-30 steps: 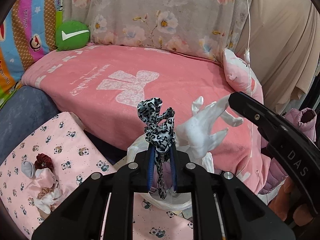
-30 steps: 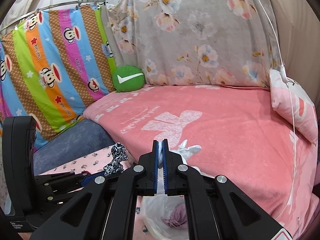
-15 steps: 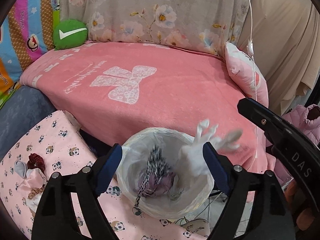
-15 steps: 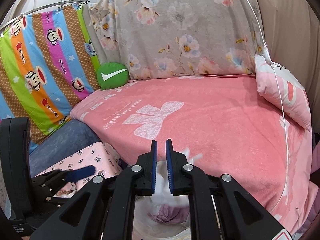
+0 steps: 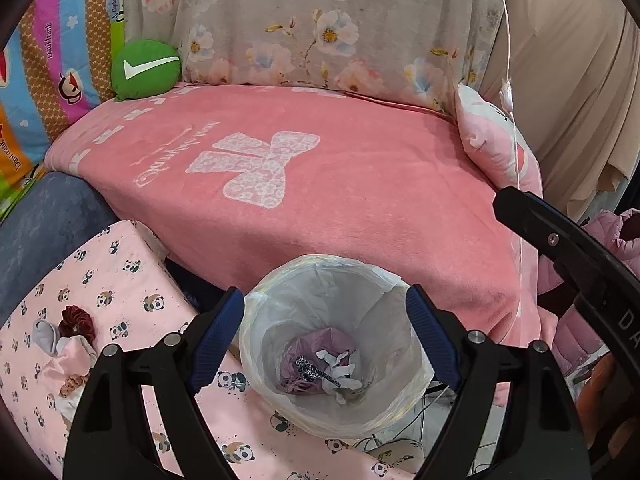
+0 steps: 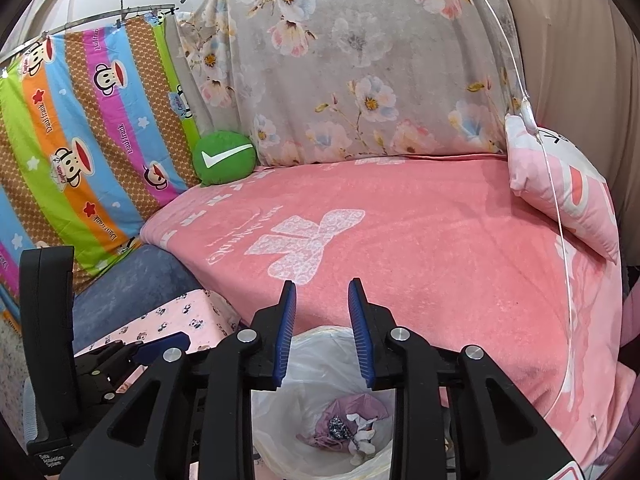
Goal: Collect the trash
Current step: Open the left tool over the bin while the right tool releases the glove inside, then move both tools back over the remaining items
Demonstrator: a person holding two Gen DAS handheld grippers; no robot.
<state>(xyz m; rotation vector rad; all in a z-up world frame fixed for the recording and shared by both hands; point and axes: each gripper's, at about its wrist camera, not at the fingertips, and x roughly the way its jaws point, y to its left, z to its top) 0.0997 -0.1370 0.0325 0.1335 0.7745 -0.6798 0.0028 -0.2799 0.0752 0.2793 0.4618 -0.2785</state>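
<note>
Bedding: pink plush blanket with a pale bow motif point(image 5: 256, 168), spread over a bed and filling the middle of both views. Behind it hangs a grey floral sheet point(image 6: 352, 64); to the left, a striped cartoon-monkey cloth point(image 6: 80, 136) on a rail; to the right, a beige curtain point(image 5: 568, 80).

On the bed: round green cushion with a white tick point(image 5: 145, 69) at the far left corner; pink-and-white pillow point(image 6: 560, 184) at the right edge, a thin white cord point(image 6: 556, 208) dangling in front of it.

Foreground left: pink panda-print cloth surface point(image 5: 132, 280), carrying a dark red scrunchie point(image 5: 77, 320) among a small heap of other fabric pieces.

Bin: white plastic-lined waste bin point(image 5: 280, 312), standing between the panda surface and the bed edge. Inside, at the bottom, lie a leopard-print fabric strip point(image 5: 308, 367) and a white glove point(image 5: 340, 364) on crumpled purple material (trash already in).

Left gripper point(image 5: 325, 324): fingers spread wide, empty, directly above the bin mouth.

Right gripper point(image 6: 322, 328): jaws partly apart, just been opening, nothing between them, also over the bin.
</note>
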